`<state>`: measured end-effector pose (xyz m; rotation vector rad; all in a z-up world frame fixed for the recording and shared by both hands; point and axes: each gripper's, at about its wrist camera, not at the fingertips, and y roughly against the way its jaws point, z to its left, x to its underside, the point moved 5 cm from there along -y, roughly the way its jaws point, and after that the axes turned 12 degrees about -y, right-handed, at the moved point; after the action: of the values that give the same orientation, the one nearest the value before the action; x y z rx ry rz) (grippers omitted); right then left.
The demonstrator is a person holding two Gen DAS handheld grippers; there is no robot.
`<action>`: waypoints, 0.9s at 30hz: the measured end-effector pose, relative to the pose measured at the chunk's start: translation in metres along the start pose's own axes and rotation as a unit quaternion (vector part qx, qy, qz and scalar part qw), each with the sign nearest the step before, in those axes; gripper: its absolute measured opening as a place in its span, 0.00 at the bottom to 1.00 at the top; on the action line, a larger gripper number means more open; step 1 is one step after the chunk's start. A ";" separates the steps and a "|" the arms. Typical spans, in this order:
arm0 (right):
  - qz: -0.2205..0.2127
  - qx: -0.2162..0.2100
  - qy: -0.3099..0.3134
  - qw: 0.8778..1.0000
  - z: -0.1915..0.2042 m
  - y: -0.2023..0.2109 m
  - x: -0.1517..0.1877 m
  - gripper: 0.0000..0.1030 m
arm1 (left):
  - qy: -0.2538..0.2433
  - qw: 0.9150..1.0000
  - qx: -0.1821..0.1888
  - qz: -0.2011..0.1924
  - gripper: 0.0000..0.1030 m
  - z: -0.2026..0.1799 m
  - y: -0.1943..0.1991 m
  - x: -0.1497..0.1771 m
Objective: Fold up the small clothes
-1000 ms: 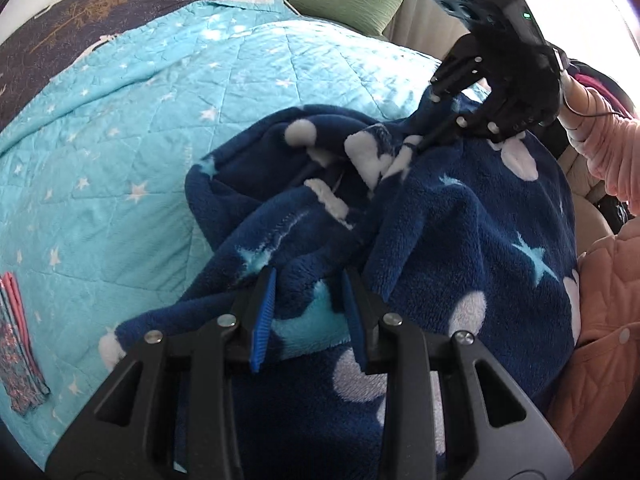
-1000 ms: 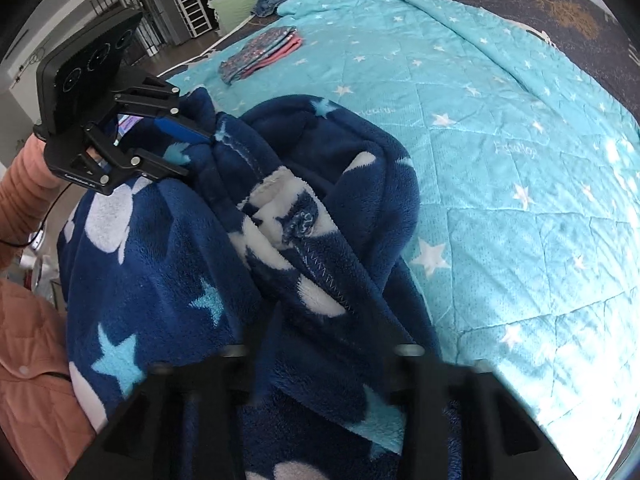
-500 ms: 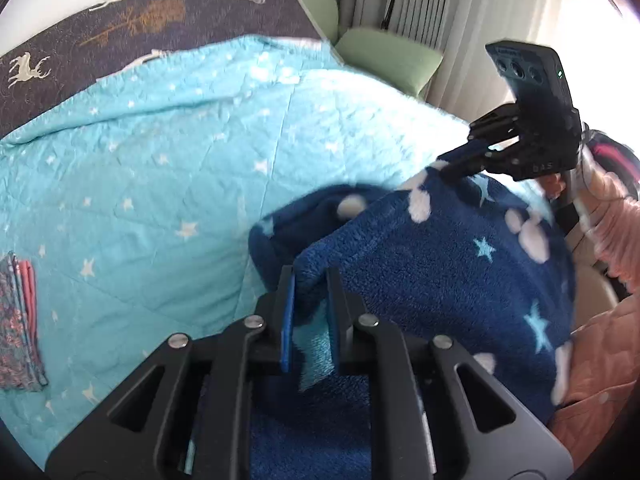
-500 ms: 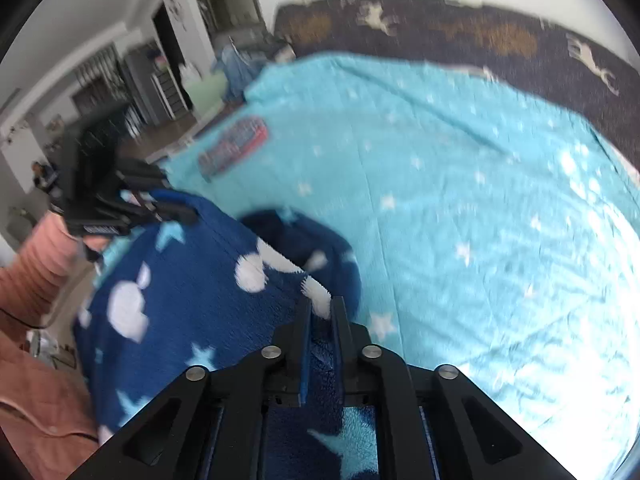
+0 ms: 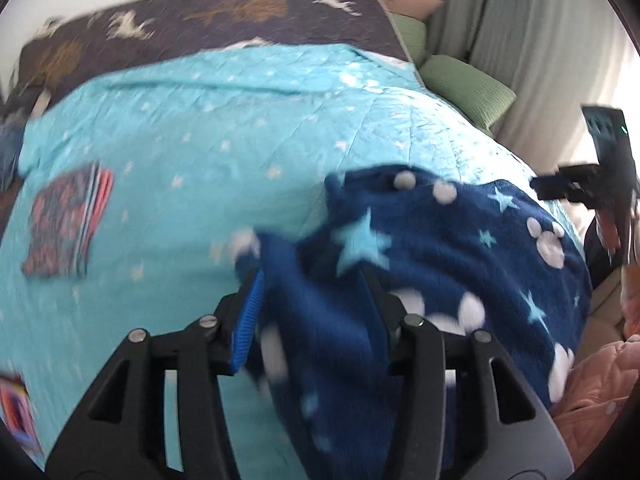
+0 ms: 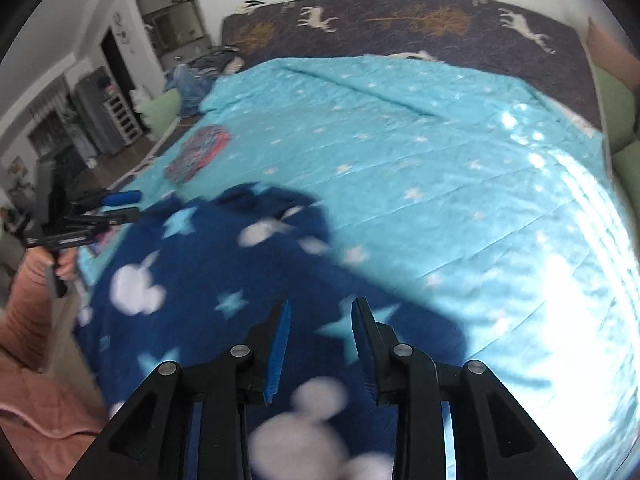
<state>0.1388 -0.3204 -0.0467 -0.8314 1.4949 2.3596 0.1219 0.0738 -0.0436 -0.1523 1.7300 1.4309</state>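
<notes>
Navy fleece garment [image 6: 208,280] is lying spread on the bed's turquoise quilt [image 6: 440,184], near edge. Left gripper [image 5: 312,288] fingers have just been opening with a fold of fleece sitting loose between them. Right gripper [image 6: 320,316] fingers have been opening too, hovering above the fleece, gripping nothing.

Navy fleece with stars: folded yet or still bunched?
Laid over roughly flat, not neatly folded. The navy fleece lies across the turquoise quilt with an edge still rumpled; whether doubled under, cannot tell.
</notes>
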 end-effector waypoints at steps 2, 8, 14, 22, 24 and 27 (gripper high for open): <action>0.019 -0.043 -0.001 0.999 0.023 -0.005 0.014 0.31 | 0.026 1.000 0.006 0.015 0.54 -0.001 -0.002 0.020; 0.053 0.025 0.052 0.997 0.071 -0.053 0.048 0.34 | 0.107 0.993 -0.013 0.041 0.64 0.017 -0.022 0.074; -0.001 0.106 -0.002 0.994 0.058 -0.060 0.043 0.35 | 0.119 0.992 -0.041 0.004 0.62 0.008 0.012 0.071; -0.004 -0.029 -0.030 0.999 0.094 -0.017 0.077 0.46 | 0.117 0.993 -0.003 0.017 0.65 -0.015 0.026 0.111; 0.017 -0.012 -0.019 1.000 0.099 -0.034 0.088 0.50 | 0.129 0.991 -0.017 0.035 0.69 -0.014 0.014 0.124; 0.021 0.054 -0.017 0.998 0.089 -0.062 0.099 0.50 | 0.177 0.984 0.000 0.015 0.72 -0.002 0.010 0.142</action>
<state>0.0568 -0.2239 -0.1216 -0.7384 1.6253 2.2855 0.0271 0.1341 -0.1308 -0.4031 2.0234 1.4934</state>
